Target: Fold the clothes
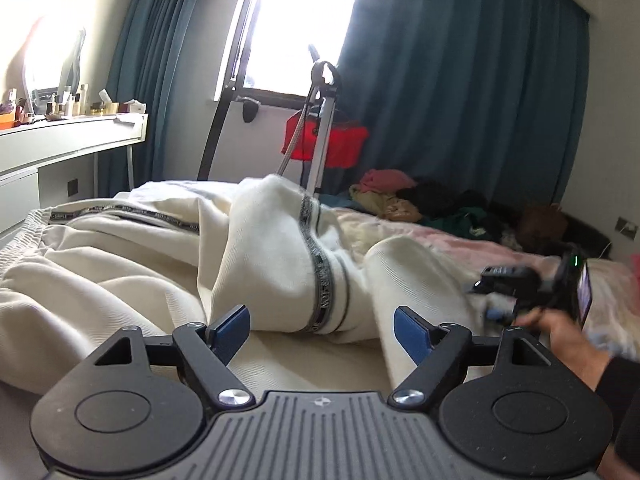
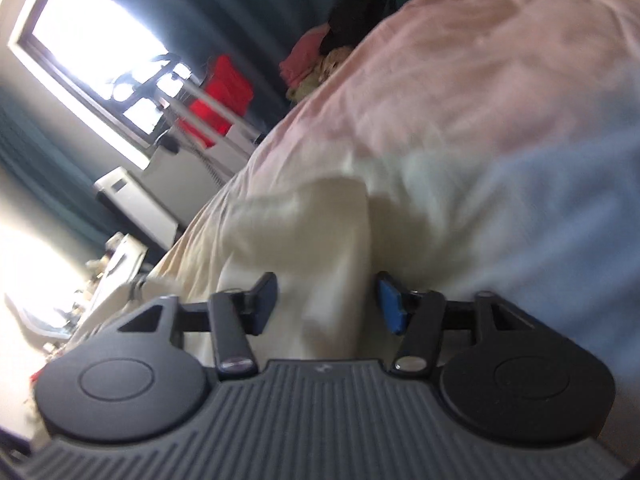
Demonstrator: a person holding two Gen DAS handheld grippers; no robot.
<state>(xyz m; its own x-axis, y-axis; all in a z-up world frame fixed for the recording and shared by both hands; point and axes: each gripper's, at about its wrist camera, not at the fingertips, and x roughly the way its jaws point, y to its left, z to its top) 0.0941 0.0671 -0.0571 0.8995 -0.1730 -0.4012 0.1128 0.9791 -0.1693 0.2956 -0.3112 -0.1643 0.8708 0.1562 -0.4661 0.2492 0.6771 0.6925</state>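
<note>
As I run the rig from afar, I list what shows, largest first, all placed against the bed [image 1: 500, 248].

1. Bed, pink cover: carries everything below.
2. Cream garment [image 1: 160, 264], dark lettered stripe, looks like trousers: rumpled across the bed's near side, one part humped up, a tube-like leg [image 1: 416, 280] running toward my left gripper. It does not lie folded.
3. Heap of mixed clothes [image 1: 420, 200]: at the bed's far edge, under the curtain.
4. Left gripper [image 1: 322, 330]: low over the bed's near side, jaws apart, nothing between them, the leg just beside the right finger.
5. Right gripper [image 2: 326, 300]: tilted, picture blurred; jaws apart with a cream fold rising between them, not clamped.

Judgement: for a clean fold I would take the cloth at edges or a hem, not mid-bunch, take one layer only, draw it flat on the bed, and match the stripes.
</note>
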